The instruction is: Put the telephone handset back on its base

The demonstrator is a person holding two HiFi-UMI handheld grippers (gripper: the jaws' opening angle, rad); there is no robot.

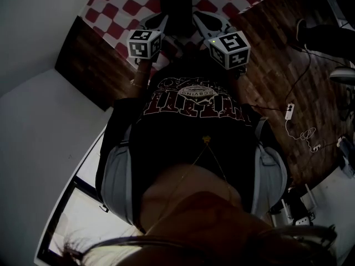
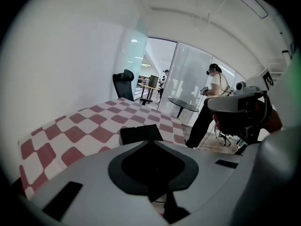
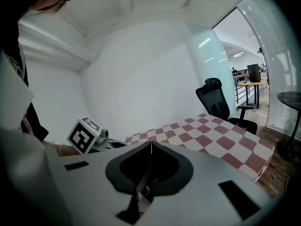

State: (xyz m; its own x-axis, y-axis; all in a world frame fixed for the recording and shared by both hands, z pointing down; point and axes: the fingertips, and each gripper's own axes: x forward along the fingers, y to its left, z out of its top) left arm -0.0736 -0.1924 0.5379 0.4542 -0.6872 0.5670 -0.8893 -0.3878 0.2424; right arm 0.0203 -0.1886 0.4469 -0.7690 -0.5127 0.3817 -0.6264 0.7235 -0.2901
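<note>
Cloth in red and white checks (image 2: 84, 131) lies spread ahead. A black office chair (image 2: 124, 84) and a standing person (image 2: 211, 102) are far beyond it, by the brown wooden floor (image 1: 277, 71). Just past the tips of the left gripper (image 2: 149, 141), a flat black rectangular object (image 2: 140, 133) sits on the cloth, but I cannot tell whether it is the telephone handset or its base. The left gripper and the right gripper (image 3: 150, 144) both have their grey jaws pressed together, with nothing pinched.
</note>
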